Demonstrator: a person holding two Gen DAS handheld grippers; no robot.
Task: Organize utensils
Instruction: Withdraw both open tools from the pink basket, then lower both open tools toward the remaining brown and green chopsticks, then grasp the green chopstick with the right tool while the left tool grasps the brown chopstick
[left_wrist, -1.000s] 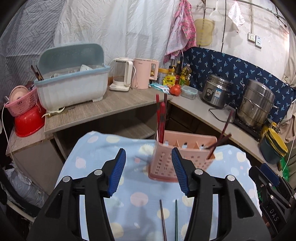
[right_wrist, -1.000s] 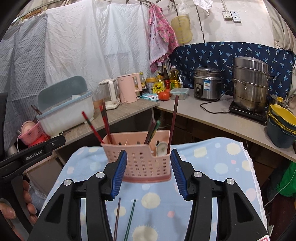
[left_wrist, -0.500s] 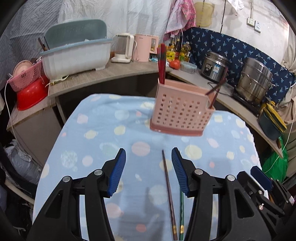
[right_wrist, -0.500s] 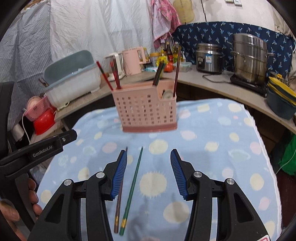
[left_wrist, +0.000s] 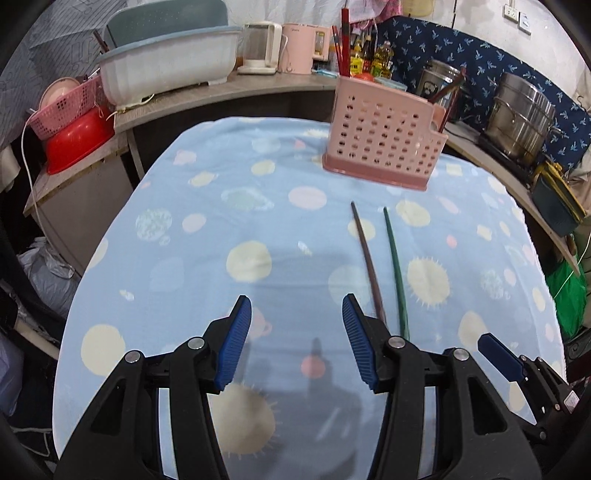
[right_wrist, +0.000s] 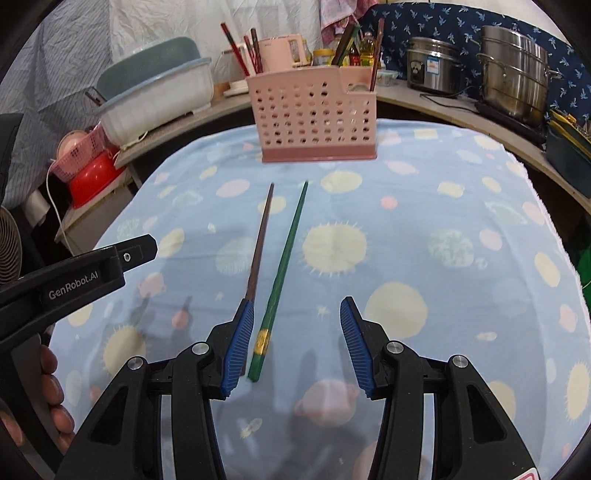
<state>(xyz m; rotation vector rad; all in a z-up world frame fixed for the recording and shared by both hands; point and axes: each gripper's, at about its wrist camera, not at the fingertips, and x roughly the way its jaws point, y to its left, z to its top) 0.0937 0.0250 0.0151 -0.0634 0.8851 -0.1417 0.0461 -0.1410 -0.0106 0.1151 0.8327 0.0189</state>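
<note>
Left gripper (left_wrist: 296, 339) bottom centre of its view, released, nothing between pads. Right gripper (right_wrist: 297, 341) bottom centre of its view, also released, green chopstick's butt inside gap, untouched. Two loose chopsticks mid-frame on blue dotted worktop (right_wrist: 424, 229): brown chopstick (right_wrist: 259, 243) left, green chopstick (right_wrist: 284, 266) right, side by side. One pink holder (right_wrist: 314, 114) upper centre, several chopsticks upright inside, exact count unclear. Judgement: task mostly done; two chopsticks left to stow.

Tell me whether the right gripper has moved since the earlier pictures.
Yes. The right gripper has dropped toward the cloth and pulled back from the pink basket; its open jaws now frame the green chopstick.
</note>
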